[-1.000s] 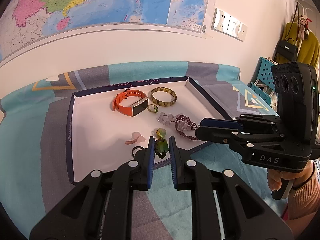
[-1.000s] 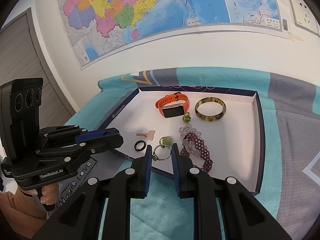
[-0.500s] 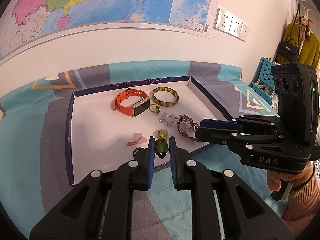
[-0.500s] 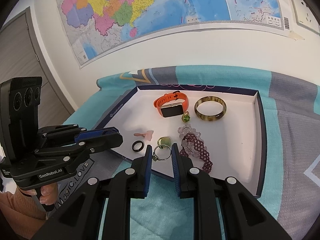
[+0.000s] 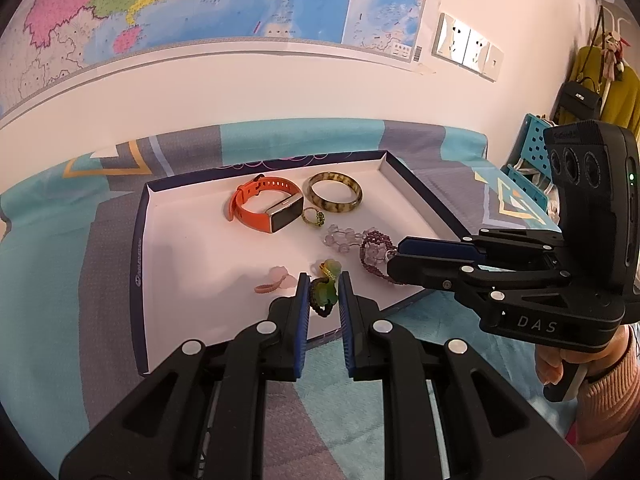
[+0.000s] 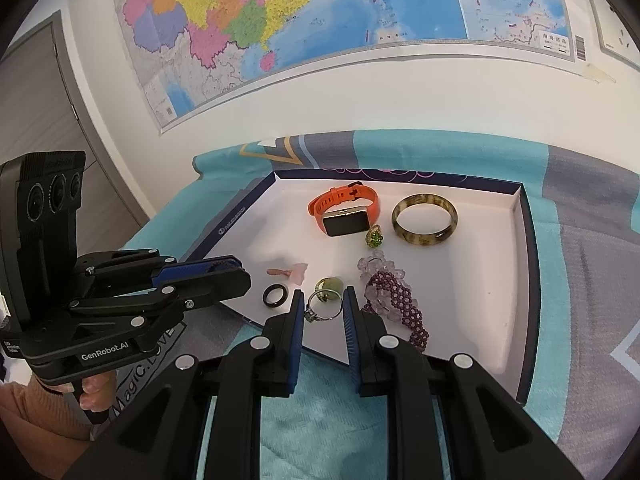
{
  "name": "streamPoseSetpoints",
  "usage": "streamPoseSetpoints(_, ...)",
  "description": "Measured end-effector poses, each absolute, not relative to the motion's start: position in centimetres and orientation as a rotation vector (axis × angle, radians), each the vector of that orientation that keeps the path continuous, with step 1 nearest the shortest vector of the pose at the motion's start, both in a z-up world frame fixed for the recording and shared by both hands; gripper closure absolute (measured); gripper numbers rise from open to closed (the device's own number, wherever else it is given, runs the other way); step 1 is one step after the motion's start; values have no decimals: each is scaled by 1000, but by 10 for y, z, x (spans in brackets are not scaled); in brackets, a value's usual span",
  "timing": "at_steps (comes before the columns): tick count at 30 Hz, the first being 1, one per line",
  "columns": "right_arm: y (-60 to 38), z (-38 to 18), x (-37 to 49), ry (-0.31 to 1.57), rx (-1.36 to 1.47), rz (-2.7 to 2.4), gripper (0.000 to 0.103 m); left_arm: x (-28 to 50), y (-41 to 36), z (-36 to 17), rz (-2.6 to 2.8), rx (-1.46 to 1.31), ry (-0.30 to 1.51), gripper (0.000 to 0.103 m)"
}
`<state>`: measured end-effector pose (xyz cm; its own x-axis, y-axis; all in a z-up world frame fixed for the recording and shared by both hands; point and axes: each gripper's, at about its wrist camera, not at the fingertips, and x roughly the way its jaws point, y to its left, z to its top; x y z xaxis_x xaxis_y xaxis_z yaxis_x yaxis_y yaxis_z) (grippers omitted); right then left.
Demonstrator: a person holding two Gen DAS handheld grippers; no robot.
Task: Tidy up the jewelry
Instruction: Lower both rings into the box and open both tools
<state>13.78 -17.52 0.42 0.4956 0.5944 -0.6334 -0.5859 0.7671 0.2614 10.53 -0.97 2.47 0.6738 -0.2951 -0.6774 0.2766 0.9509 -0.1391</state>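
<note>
My left gripper (image 5: 323, 292) is shut on a small green pendant (image 5: 325, 295) with a dark cord, held over the near edge of the white tray (image 5: 138, 264). My right gripper (image 6: 323, 308) is shut on a thin silver ring (image 6: 325, 307), just above the tray's (image 6: 524, 240) near edge. On the tray lie an orange smartwatch (image 6: 344, 212), a mottled bangle (image 6: 424, 220), a green-stone ring (image 6: 374, 237), clear and purple bead bracelets (image 6: 394, 300), a pale green ring (image 6: 330, 284), a black ring (image 6: 275, 295) and a pink piece (image 6: 294, 272).
The tray sits on a teal and grey patterned cloth (image 5: 48, 280) against a white wall with a map (image 6: 320, 20). A hand in a peach sleeve (image 5: 600, 384) holds the right gripper. A blue crate (image 5: 528, 160) and hanging bags stand at far right.
The left gripper has drifted slightly, so the black ring is now hidden behind its left finger. Both grips are unchanged and the right gripper has not moved.
</note>
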Motion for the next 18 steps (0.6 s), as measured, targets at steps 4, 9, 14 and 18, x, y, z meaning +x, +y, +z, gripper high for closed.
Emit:
streamPoseSetpoints(4,-175,4,138,773,11,714,85,106,-10,24,-321,-27,769,88)
streamPoseSetpoints(9,-175,4,139,775,10,711,85,108,-9,23,-320,-29,773,88)
streamPoseSetpoints(14,-174,3,140,777,9,709,85,111,-8,21,-316,-32,779,88)
streamPoseSetpoints(18,-173,4,140,777,8,709,85,112,-8,21,-313,-33,781,88)
